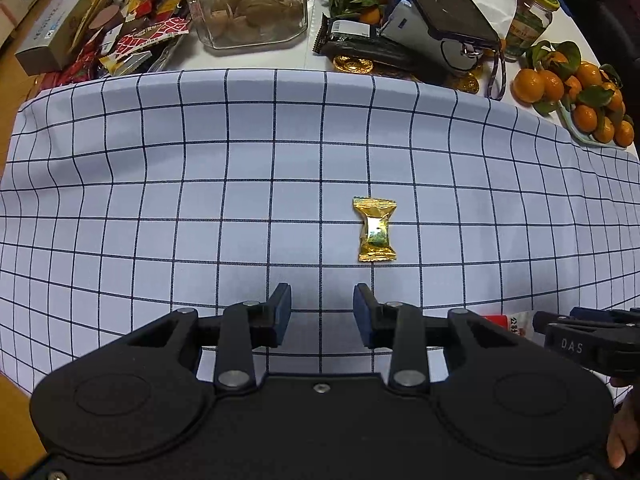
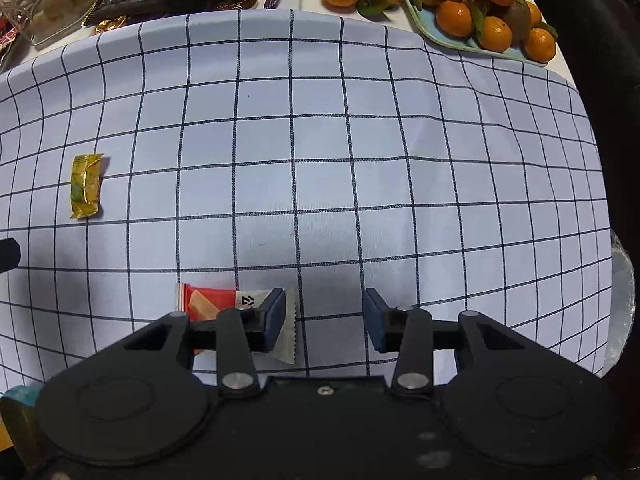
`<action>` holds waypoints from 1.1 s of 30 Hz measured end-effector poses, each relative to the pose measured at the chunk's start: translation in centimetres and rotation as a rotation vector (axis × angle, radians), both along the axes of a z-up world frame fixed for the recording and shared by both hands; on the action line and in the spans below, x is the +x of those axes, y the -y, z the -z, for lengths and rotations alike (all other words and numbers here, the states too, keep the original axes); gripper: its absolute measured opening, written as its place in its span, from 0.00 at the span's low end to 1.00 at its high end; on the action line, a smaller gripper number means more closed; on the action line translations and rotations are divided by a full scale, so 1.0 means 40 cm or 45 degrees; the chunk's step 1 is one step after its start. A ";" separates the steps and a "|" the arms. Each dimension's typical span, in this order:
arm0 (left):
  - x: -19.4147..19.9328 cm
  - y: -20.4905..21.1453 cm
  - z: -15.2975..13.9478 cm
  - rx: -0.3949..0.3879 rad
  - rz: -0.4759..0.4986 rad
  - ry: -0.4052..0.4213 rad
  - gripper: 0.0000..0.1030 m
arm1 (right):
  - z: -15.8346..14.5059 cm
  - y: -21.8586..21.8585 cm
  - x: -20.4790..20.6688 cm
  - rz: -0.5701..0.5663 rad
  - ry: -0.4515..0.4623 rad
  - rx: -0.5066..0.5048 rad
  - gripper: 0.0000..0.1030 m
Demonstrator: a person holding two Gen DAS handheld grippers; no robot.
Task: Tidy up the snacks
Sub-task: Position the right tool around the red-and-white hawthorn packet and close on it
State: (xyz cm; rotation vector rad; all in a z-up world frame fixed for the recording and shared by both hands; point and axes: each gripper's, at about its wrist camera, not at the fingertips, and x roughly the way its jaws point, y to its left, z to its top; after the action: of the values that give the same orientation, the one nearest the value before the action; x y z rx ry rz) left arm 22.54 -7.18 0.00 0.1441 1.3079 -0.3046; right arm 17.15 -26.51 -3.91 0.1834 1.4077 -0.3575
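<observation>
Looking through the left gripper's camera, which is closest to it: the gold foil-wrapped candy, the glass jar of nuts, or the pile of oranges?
1. Gold foil-wrapped candy, just ahead on the checked cloth, slightly right of the left gripper.
2. Pile of oranges, far right.
3. Glass jar of nuts, farthest back, left.

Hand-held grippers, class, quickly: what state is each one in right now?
Left hand-held gripper: open, empty, short of the gold candy.
Right hand-held gripper: open, holding nothing; orange-and-white snack packet lies under its left finger.

Checked cloth [image 1: 200, 160] bears gold candy [image 1: 375, 229], orange-white packet [image 2: 224, 304].
</observation>
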 end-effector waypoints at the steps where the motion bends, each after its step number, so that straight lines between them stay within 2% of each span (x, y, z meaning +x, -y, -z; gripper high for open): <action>1: 0.000 0.002 0.003 0.003 0.004 -0.005 0.43 | 0.001 0.003 0.001 -0.004 -0.005 0.029 0.42; 8: 0.014 0.010 0.021 0.005 0.039 -0.053 0.43 | 0.000 0.017 0.010 -0.041 -0.008 0.193 0.42; 10: 0.019 0.006 0.024 -0.007 0.035 -0.067 0.43 | -0.008 0.016 0.007 -0.056 -0.007 0.205 0.42; 13: 0.023 0.000 0.029 -0.010 0.021 -0.085 0.43 | -0.018 0.002 -0.007 -0.106 0.003 0.179 0.42; 21: 0.027 0.004 0.044 -0.002 0.009 -0.117 0.43 | 0.006 -0.102 -0.049 -0.430 -0.033 0.022 0.42; 24: 0.030 0.008 0.045 0.002 0.017 -0.117 0.43 | 0.026 -0.135 -0.052 -0.510 -0.054 -0.027 0.42; 28: 0.034 0.008 0.047 0.004 0.007 -0.121 0.43 | 0.061 -0.153 -0.038 -0.504 -0.089 -0.059 0.43; 33: 0.041 0.001 0.054 0.000 -0.017 -0.138 0.43 | 0.066 -0.119 -0.002 -0.394 -0.090 0.039 0.40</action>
State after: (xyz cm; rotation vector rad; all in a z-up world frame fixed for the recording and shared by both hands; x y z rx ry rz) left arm 24.20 -7.20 -2.17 0.1201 1.4156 -0.3049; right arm 17.07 -21.74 -6.55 -0.0234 1.4857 -0.0871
